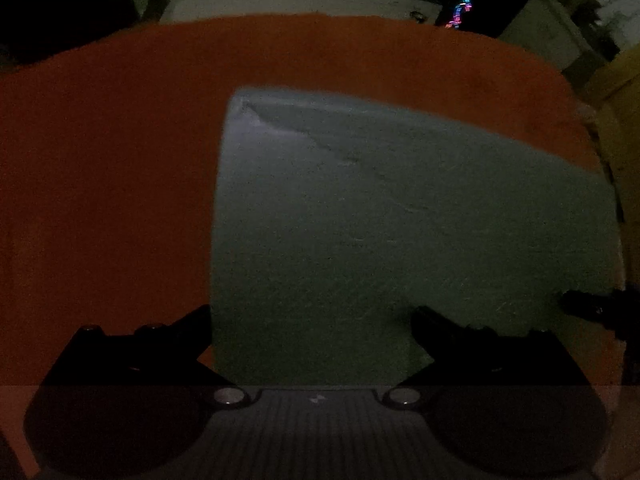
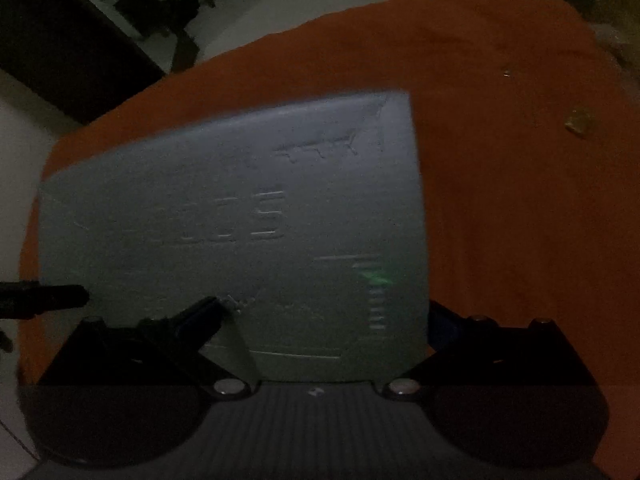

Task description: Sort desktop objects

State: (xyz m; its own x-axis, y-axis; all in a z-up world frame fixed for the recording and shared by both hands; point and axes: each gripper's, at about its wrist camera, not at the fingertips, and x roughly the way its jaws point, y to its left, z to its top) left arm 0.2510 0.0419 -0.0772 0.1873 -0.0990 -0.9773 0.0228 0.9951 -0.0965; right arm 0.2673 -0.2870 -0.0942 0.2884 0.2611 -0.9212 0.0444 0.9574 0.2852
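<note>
A large flat grey foam board (image 1: 400,220) lies on the orange table (image 1: 100,180). In the left wrist view my left gripper (image 1: 312,320) straddles the board's near left corner, jaws wide apart, one finger (image 1: 184,332) left of the edge and one over the board. In the right wrist view the same board (image 2: 240,220) shows embossed letters; my right gripper (image 2: 324,316) straddles its near right corner, jaws wide apart. Each gripper's tip shows at the side of the other view: the right one (image 1: 588,304) and the left one (image 2: 48,296).
The scene is dim. A small yellowish scrap (image 2: 580,122) and a tiny speck (image 2: 506,74) lie on the orange table (image 2: 520,200) to the right of the board. Beyond the table's far edge are grey floor, dark furniture (image 2: 60,40) and coloured lights (image 1: 464,6).
</note>
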